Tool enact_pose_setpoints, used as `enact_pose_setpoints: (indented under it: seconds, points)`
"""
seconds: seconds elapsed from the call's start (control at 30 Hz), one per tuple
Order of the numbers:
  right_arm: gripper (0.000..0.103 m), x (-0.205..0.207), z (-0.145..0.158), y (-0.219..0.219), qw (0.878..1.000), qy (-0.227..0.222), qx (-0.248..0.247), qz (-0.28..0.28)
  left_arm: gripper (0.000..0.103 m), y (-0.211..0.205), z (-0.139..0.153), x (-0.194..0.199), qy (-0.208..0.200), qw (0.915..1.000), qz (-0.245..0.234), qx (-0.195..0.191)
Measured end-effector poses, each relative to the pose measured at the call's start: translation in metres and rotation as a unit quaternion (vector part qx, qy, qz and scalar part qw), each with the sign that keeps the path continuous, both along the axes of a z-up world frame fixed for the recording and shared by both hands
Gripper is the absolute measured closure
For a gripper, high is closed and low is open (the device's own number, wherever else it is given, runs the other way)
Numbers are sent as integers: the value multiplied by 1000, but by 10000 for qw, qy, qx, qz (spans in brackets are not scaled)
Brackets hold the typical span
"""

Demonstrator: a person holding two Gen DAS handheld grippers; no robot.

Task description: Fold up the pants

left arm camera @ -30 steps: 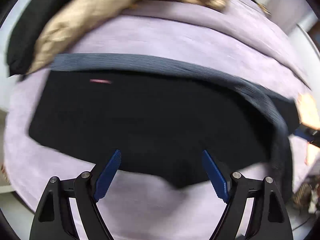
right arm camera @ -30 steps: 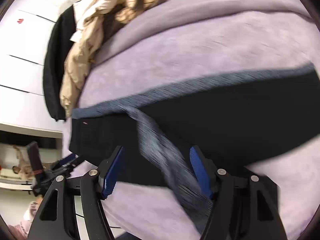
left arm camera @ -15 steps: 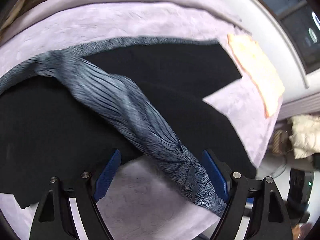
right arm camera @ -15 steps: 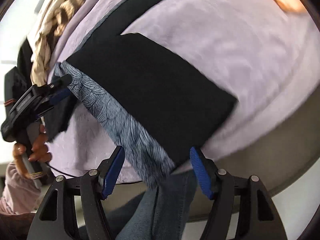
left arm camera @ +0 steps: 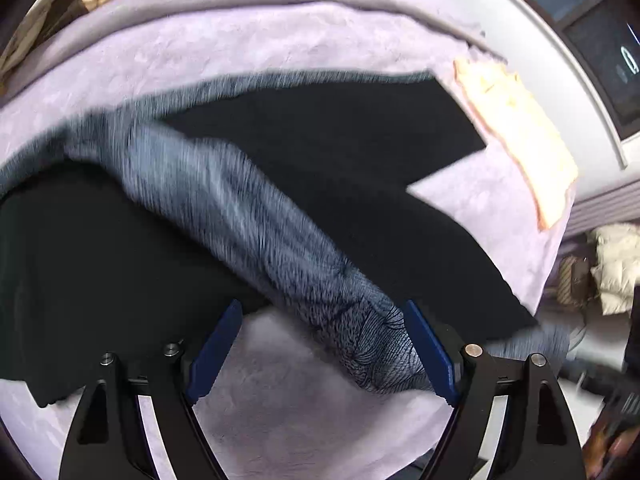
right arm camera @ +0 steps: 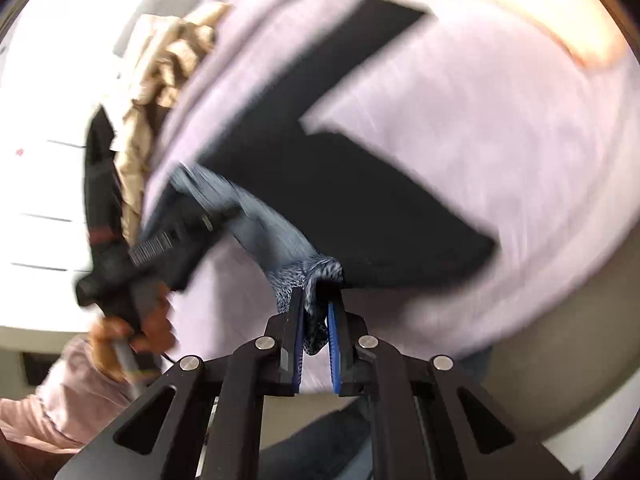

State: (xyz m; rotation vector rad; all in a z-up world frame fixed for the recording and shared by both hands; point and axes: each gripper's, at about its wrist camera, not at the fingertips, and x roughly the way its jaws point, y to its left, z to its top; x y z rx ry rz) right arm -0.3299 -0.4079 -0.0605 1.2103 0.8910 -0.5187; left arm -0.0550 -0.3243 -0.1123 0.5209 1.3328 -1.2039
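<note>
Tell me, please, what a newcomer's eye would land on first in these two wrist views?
Most likely the black pants spread over the lilac blanket, with their grey-blue patterned band running diagonally across them. Next, the right gripper shut on the end of that band at the blanket's near edge, while the left gripper is open above the fabric.

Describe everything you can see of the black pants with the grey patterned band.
The black pants with the grey patterned band lie spread on the lilac plush bed cover, two dark legs splaying apart. The grey band, finely lined like knit or print, twists diagonally across the black cloth. The right gripper is shut on the band's bunched end; the left gripper hangs open above it. Motion blur hides finer detail.
</note>
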Motion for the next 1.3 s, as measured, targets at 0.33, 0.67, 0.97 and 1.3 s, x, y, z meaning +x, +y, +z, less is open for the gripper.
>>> enact_pose_setpoints:
  seconds: [0.33, 0.67, 0.97, 1.3]
  points:
    - [86, 74, 5, -225, 9941, -282, -712, 772, 19, -73, 46, 63, -794, 9890, 1234, -181]
    - [50, 76, -73, -291, 9840, 182, -1226, 1278, 19, -11, 22, 123, -1236, 9544, 2595, 810]
    - [91, 91, -92, -293, 9788, 60, -1414, 1481, 19, -6, -19, 107, -1104, 9485, 2741, 1140]
    - [65, 95, -59, -280, 9604, 674, -2203, 1569, 19, -9, -19, 126, -1418, 9459, 2641, 1243]
